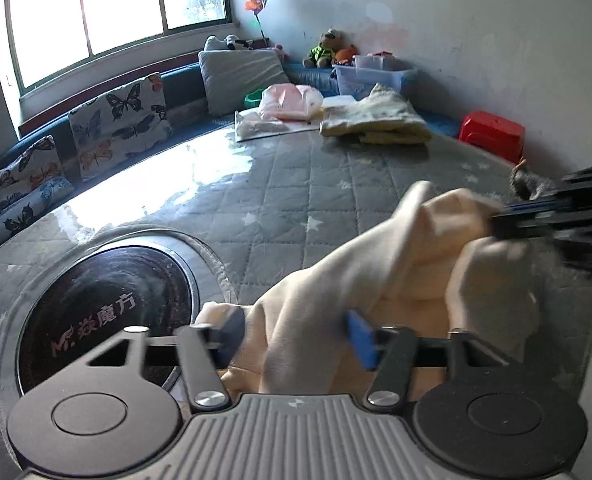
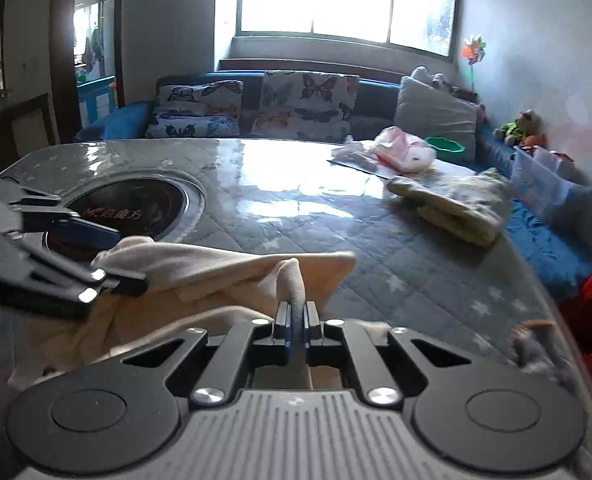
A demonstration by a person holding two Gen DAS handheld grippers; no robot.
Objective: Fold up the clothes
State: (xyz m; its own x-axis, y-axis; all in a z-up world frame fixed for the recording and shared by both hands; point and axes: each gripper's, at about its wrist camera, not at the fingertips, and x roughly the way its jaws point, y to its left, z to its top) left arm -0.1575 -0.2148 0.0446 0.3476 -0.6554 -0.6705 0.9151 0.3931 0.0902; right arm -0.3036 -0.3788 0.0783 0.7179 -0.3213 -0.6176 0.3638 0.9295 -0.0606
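A cream garment (image 1: 376, 272) lies bunched at the near edge of the grey quilted table (image 1: 279, 184). My left gripper (image 1: 296, 338) is open, its blue-padded fingers set wide on either side of a fold of the cream cloth. My right gripper (image 2: 294, 320) is shut on a pinched ridge of the cream garment (image 2: 231, 268) that stands up between its fingers. The right gripper also shows in the left wrist view (image 1: 544, 224), clamped on the cloth's far right part. The left gripper shows in the right wrist view (image 2: 107, 260) at the cloth's left end.
A round black cooktop (image 1: 107, 312) is set into the table on the left. A folded yellow garment (image 1: 376, 124), a pink bag (image 1: 289, 102) and papers lie at the far side. Butterfly cushions (image 1: 119, 124) line the bench. A red stool (image 1: 492, 134) stands at the right.
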